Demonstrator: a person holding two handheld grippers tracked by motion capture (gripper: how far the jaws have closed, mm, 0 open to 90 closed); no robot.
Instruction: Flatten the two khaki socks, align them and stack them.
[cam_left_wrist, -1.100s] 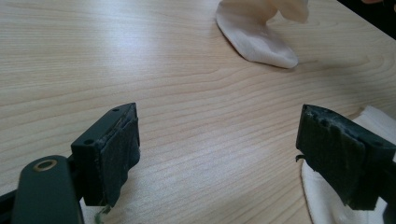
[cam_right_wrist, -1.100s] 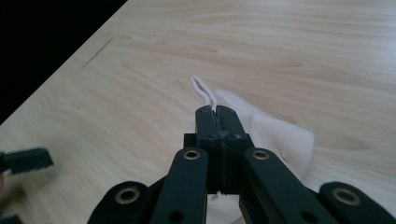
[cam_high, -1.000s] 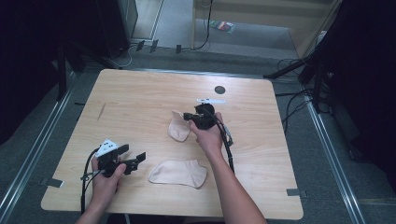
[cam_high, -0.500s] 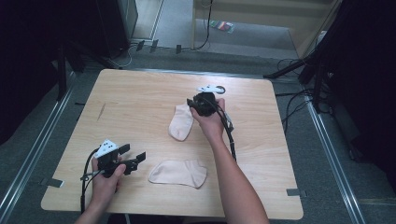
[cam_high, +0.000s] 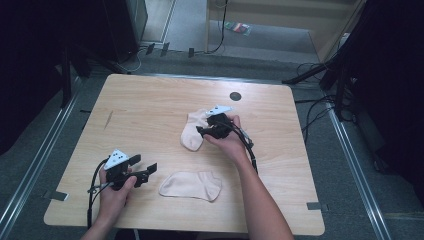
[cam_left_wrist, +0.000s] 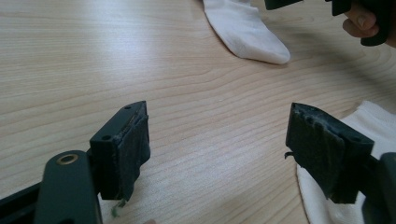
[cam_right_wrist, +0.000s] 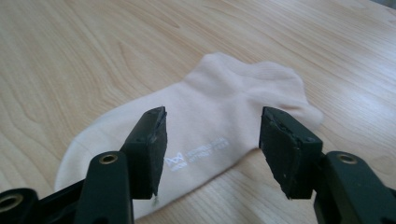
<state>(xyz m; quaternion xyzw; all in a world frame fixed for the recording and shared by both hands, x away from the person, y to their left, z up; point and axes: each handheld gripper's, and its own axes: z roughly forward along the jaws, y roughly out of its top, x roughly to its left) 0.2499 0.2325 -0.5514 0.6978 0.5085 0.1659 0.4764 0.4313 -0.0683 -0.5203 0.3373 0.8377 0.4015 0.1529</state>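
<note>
Left gripper (cam_high: 142, 175): fingers wide, easing inward, empty, just left of near sock (cam_high: 191, 185) flat on bench (cam_high: 150, 110). Right gripper (cam_high: 207, 131): fingers just opening, nothing pinched, over far sock (cam_high: 192, 132). Soft, light, limp; best pinched at cuff edge.

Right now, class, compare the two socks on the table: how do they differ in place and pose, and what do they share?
The far sock lies near the table's middle, running away from the person; the near sock lies close to the front edge, running crosswise. The right gripper, jaws just opened, hovers at the far sock; the left gripper, open, sits beside the near sock, apart from it. Both are pale ankle socks lying flat.
</note>
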